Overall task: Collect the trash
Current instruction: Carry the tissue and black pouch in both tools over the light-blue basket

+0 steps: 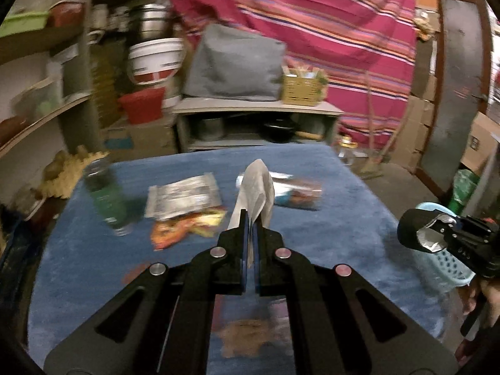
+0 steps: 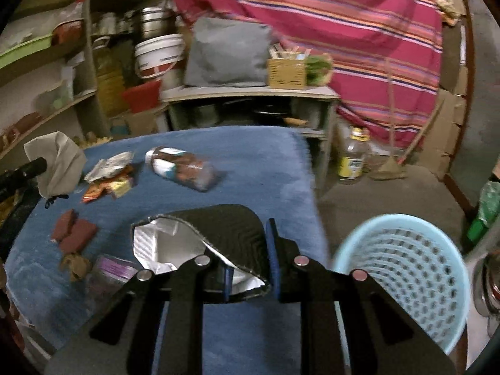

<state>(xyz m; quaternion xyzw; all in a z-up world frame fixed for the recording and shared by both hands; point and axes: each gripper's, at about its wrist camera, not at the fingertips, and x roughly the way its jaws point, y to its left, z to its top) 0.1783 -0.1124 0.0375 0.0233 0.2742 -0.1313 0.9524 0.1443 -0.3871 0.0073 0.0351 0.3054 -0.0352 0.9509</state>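
Trash in both grippers. Left gripper (image 1: 250, 234): jaws fully shut on crumpled grey paper (image 1: 257, 187), which sticks up past the tips, held above the table. Right gripper (image 2: 250, 268): jaws nearly closed, pinching a black pouch w/ silver lining (image 2: 200, 234), mouth gaping toward left.

Surface: blue cloth-covered table (image 2: 256, 162). On it: green bottle (image 1: 106, 200), silver + orange wrappers (image 1: 184, 209), plastic jar on its side (image 2: 181, 168), brown scraps (image 2: 73, 231). Light-blue perforated basket (image 2: 403, 275) just off table's right edge, near right gripper.

Room: shelving left, low shelf behind table, striped pink cloth backdrop (image 1: 328, 31).

Both views motion-blurred; labels unreadable. Holder's hand (image 1: 481, 293) only partly visible.
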